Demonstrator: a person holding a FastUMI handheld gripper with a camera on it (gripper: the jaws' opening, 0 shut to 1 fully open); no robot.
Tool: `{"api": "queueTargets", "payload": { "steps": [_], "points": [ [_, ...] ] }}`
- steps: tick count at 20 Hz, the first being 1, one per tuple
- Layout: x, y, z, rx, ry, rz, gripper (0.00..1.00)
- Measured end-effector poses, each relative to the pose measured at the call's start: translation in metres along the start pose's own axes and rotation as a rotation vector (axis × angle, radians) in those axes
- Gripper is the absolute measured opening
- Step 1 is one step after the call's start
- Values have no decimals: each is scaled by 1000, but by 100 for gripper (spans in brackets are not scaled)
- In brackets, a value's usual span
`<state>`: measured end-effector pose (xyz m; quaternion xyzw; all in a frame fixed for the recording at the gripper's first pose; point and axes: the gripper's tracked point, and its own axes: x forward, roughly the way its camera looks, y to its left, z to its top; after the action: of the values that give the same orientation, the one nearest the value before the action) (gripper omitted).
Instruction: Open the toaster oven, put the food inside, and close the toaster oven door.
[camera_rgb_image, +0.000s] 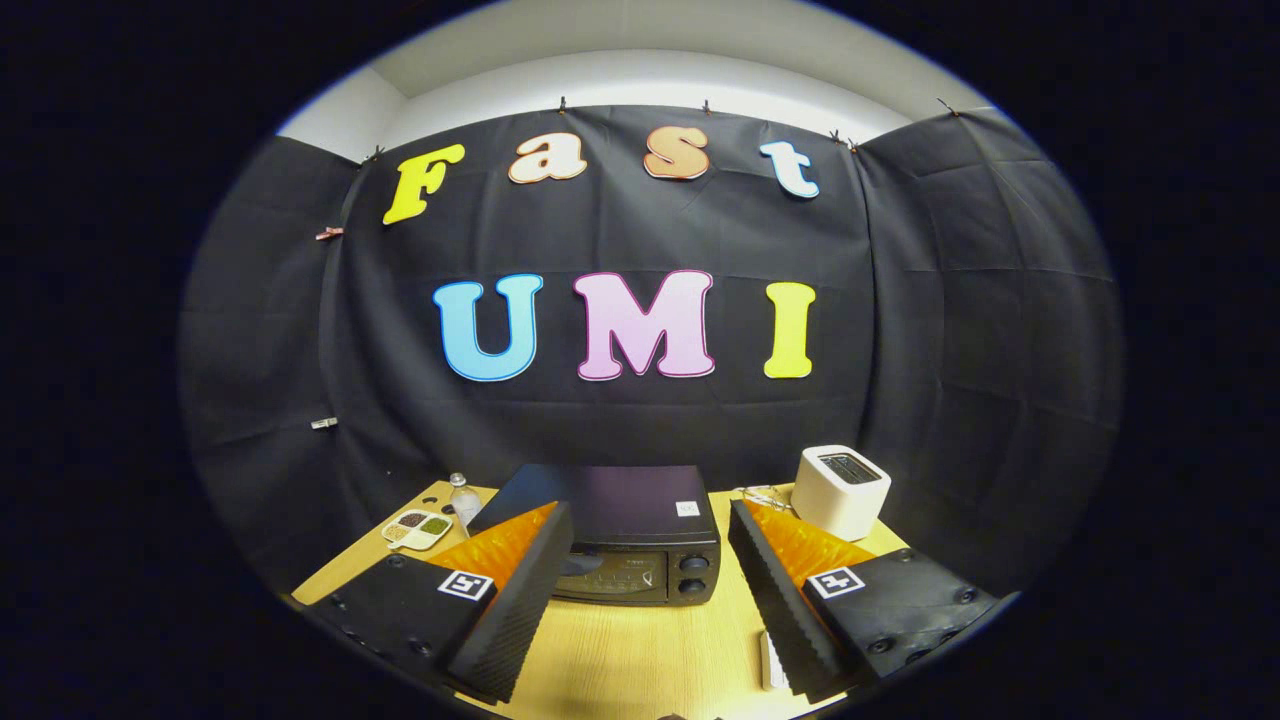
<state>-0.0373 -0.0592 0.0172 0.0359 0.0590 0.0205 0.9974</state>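
Your gripper (645, 590) was held above the wooden table (640, 650) with its two fingers (520, 590) spread wide apart, nothing between them but bare tabletop. Just ahead of the fingers, framed in the gap, stood the black toaster oven (640, 550), its glass door (610, 577) shut and two round knobs (691, 574) stacked at its right side. Beyond your left finger lay a small divided dish (418, 529) holding portions of food, with a clear bottle (464, 500) just beside it. Beyond your right finger stood a white slot toaster (843, 490), well apart from the oven. Black cloth walled the booth behind.
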Motion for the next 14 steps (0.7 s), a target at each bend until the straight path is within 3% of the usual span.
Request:
{"api": "queueTargets", "payload": {
  "steps": [14],
  "points": [
    [5,8,6,23,-9,31,98]
  ]
}}
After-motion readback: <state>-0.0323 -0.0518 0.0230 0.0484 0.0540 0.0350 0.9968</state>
